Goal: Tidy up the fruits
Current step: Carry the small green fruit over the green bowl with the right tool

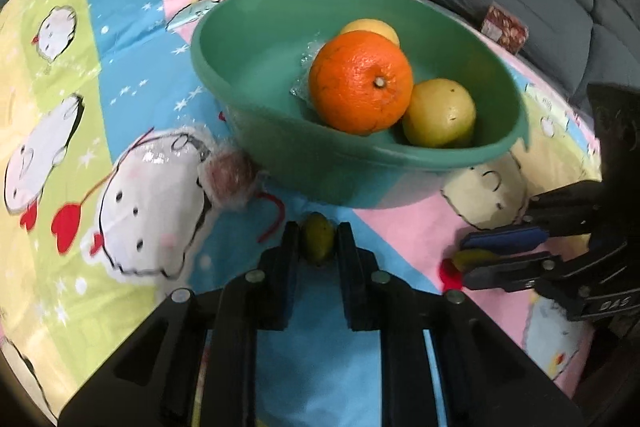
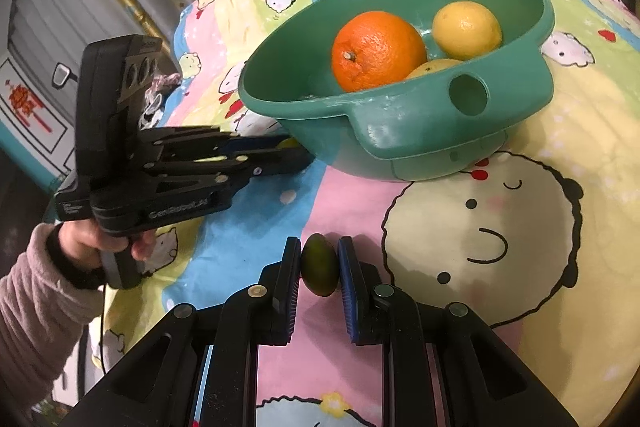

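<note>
Both claws clench small green fruits: left claw (image 1: 318, 241), right claw (image 2: 319, 267); each fruit looks light, firm, gripped across its middle; green bowl (image 2: 416, 131) near.

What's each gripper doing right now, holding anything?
Left gripper: shut on a small green fruit.
Right gripper: shut on another small green fruit.

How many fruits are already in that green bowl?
3: an orange in the middle of the green bowl and two yellow fruits, one behind it, one beside it. Smaller ones could hide underneath.
</note>
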The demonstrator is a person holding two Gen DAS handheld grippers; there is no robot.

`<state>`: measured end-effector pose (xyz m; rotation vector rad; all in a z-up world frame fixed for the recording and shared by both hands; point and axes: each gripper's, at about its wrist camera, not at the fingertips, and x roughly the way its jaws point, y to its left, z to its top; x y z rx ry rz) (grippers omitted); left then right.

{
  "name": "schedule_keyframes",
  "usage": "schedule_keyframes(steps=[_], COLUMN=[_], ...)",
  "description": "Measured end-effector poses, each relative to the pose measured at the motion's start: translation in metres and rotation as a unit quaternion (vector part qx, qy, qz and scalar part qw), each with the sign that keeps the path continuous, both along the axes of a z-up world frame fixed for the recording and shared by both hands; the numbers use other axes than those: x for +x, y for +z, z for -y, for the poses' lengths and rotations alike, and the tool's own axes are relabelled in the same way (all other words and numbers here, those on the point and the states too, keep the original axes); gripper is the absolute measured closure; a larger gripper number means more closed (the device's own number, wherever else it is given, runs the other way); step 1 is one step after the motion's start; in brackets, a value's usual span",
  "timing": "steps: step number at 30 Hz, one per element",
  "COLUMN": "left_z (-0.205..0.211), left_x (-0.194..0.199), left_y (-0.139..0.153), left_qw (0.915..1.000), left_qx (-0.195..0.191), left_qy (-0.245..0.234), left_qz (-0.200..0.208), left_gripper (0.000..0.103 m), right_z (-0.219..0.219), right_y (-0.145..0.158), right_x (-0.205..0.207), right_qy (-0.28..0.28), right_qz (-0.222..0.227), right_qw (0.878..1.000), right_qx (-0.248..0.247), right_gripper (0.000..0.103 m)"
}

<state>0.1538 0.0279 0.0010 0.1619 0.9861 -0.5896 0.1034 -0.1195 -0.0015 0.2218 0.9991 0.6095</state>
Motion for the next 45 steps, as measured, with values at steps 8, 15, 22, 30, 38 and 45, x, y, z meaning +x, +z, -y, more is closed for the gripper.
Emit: schedule_keyframes(steps=[8,15,22,30,38,45], left_z=[0.007,0.006,0.006,0.006,0.007,0.013], left_x=[-0.038,-0.066,-0.084,-0.099,-0.114,-0.125], left_y=[0.017,0.028,0.036,0.044,0.059,0.075], left_qw=[0.9988,0.9955,0.9933,0.9917,0.9886,0.9863], left_qx=[-0.048,-0.09,-0.095,-0.069,-0.061,-0.049], left_qy=[0.007,0.027,0.065,0.106,0.133,0.146], left_qz=[0.002,0.008,0.016,0.025,0.035,0.059], left_gripper=[0.085,0.085,0.085,0.085,0.085,0.085], right_z=[-0.005,-0.006,-0.014,-0.01,-0.004,0.007], right_y=[0.002,0.003,0.001,0.017,0.047,0.075], right_x=[-0.01,-0.015,-0.016,-0.023,-0.038,-0.048], right_qy=[0.016,0.025,0.031,0.034,0.037,0.035], right_qz=[0.015,0.022,0.036,0.026,0.052,0.08], right_qw=[0.999,0.998,0.996,0.999,0.998,0.996], right_qx=[-0.047,-0.062,-0.071,-0.024,-0.01,0.011], right_gripper=[0.082,0.082,0.082,0.082,0.082,0.082])
